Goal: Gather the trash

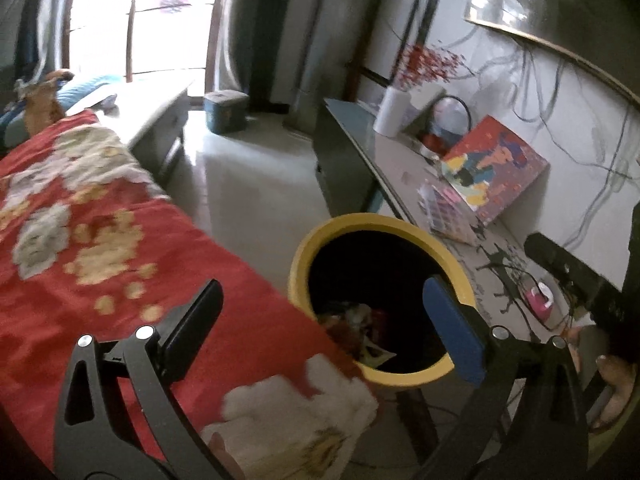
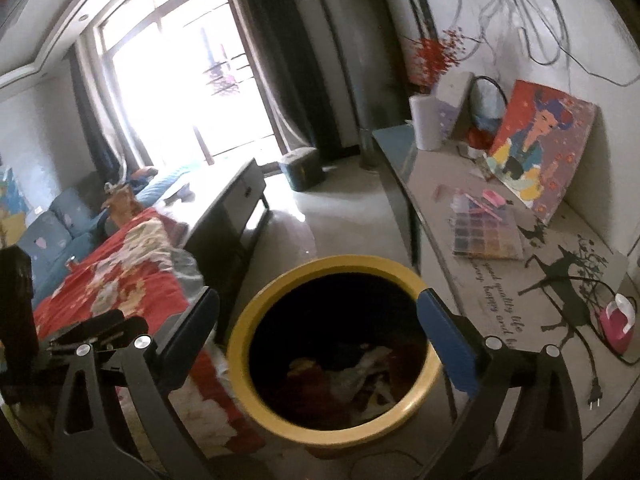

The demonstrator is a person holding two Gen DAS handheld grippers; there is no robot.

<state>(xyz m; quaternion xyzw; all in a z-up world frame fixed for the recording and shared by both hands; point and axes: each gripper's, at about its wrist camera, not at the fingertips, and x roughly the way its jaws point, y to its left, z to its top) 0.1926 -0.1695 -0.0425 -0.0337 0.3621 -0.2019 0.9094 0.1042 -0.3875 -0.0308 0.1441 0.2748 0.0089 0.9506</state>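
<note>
In the left wrist view the left gripper fills the bottom of the frame with its jaws spread wide and nothing between them; its dark finger sits lower left over the red flowered blanket, and its blue-padded finger sits lower right over the rim of the yellow bin. The bin stands at lower centre, between the blanket-covered bed on the left and the table on the right. Inside it, low in the dark interior, lies a heap of crumpled trash, partly hidden by the blanket's edge. On the table, at the right of the frame, a colourful painting leans against the wall, with a white paper roll further back at upper centre right. In the right wrist view the right gripper is also at the bottom, jaws spread and holding nothing, with the bin at lower centre directly between its fingers. The trash rests at the bin's bottom. A paint palette lies flat on the table at right, just in front of the painting, and a small pink object sits at the far right edge.
</note>
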